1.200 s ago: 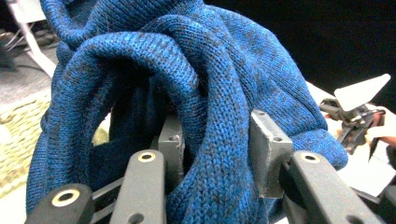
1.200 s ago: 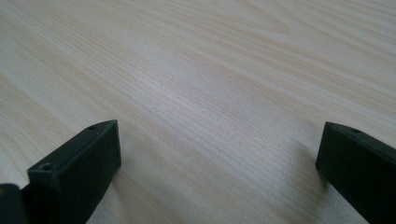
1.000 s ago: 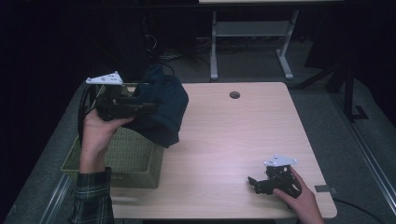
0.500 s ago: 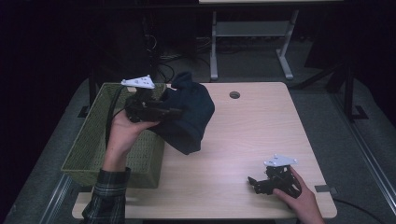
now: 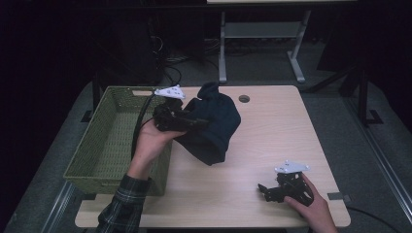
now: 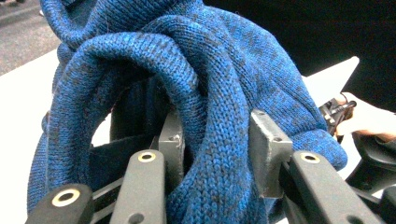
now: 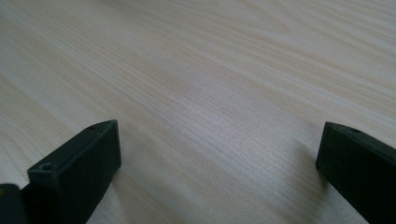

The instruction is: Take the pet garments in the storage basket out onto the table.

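Hanging from left tool [image 5: 192,121]: blue knit garment [image 5: 216,128], clamped between jaws.

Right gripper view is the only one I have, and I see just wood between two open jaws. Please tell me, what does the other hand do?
Observer: The left tool holds a dark blue knitted garment above the table.
Operator: Is the grip firm?
Observer: In the left gripper view, a thick fold of knit sits pinched between its jaws.
Operator: Is there any container near?
Observer: Yes, a green woven basket stands at the table's left edge, beside that hand.
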The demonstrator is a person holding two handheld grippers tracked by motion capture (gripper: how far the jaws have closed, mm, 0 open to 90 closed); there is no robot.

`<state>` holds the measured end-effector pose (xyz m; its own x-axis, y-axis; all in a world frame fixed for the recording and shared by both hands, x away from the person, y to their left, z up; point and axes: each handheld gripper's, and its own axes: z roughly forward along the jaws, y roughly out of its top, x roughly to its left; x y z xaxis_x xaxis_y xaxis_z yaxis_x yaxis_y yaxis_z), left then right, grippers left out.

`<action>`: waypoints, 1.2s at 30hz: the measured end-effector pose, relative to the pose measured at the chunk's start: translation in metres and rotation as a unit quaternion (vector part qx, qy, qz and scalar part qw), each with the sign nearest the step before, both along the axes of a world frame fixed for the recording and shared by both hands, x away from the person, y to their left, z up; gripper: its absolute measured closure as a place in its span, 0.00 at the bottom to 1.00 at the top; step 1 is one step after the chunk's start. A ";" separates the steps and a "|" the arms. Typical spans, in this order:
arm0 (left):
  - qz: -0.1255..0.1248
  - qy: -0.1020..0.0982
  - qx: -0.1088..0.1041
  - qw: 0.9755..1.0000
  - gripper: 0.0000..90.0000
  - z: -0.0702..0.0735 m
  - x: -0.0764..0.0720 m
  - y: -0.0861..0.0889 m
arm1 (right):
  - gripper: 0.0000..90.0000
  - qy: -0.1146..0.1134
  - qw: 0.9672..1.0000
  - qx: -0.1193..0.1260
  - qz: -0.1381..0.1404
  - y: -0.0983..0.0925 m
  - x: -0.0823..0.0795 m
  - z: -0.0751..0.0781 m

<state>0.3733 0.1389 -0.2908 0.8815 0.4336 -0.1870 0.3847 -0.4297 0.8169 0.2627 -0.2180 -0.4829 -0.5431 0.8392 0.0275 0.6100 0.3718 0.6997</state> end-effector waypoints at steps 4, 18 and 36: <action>-0.001 0.003 0.013 1.000 0.68 -0.011 0.002 -0.013 | 0.00 0.000 1.000 0.000 0.000 0.000 0.000 0.000; -0.019 0.022 0.064 0.998 0.68 -0.059 0.008 -0.073 | 0.00 0.001 1.000 0.001 0.000 0.000 0.000 0.000; -0.014 0.038 0.113 0.993 0.68 -0.136 0.015 -0.115 | 0.00 0.004 1.000 0.002 -0.001 0.000 -0.001 0.000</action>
<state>0.3883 0.0242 -0.4273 0.8809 0.4476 -0.1540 0.4267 -0.6099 0.6678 0.2622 -0.2178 -0.4828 -0.5415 0.8400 0.0347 0.6163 0.3685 0.6960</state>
